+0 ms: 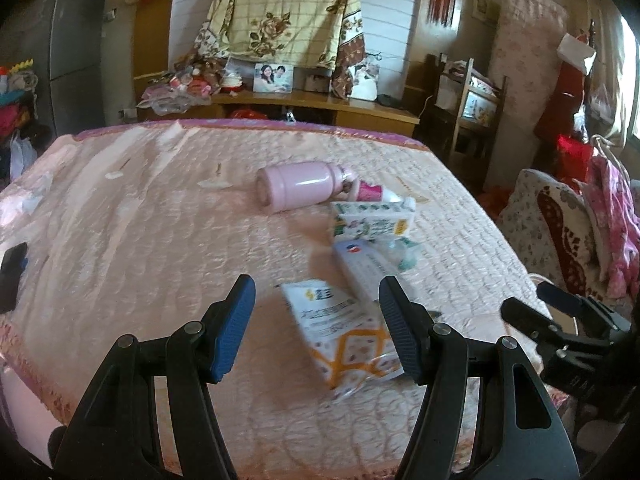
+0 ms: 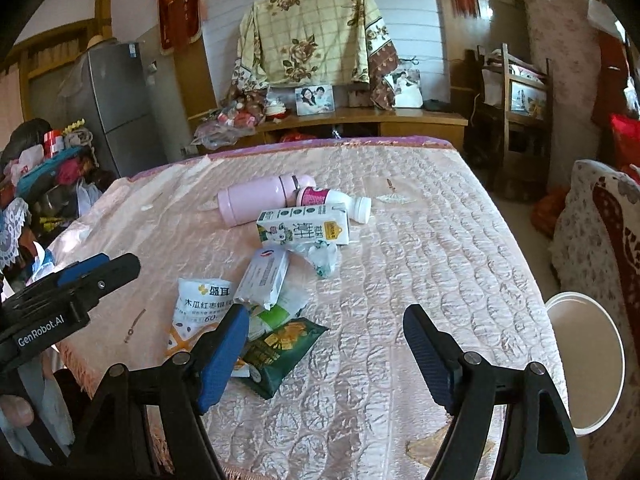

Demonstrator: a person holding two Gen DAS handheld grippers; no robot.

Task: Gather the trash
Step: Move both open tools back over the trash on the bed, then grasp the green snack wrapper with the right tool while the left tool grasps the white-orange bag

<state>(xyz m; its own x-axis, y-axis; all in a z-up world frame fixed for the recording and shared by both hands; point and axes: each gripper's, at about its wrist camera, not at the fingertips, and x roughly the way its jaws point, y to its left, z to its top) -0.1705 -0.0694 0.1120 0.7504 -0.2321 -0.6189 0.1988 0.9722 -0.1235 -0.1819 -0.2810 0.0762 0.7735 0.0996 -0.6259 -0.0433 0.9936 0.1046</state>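
Observation:
Trash lies in a pile on the pink quilted bed [image 2: 420,264]. It holds a white and orange snack pouch [image 1: 340,328] [image 2: 200,304], a white wipes pack [image 2: 264,276], a dark green snack bag [image 2: 280,348], a milk carton [image 2: 304,226] [image 1: 372,220], a white bottle with a pink label [image 2: 332,202] and crumpled plastic [image 2: 324,256]. A pink flask [image 1: 300,186] [image 2: 260,200] lies behind them. My left gripper [image 1: 316,328] is open just above the snack pouch. My right gripper [image 2: 326,356] is open and empty over the bed, right of the green bag.
A white bin [image 2: 584,360] stands on the floor at the bed's right side. A patterned cushion [image 2: 600,240] is beyond it. A wooden cabinet [image 2: 360,120] with photos stands behind the bed. A grey fridge [image 2: 108,100] and piled clutter are at the left.

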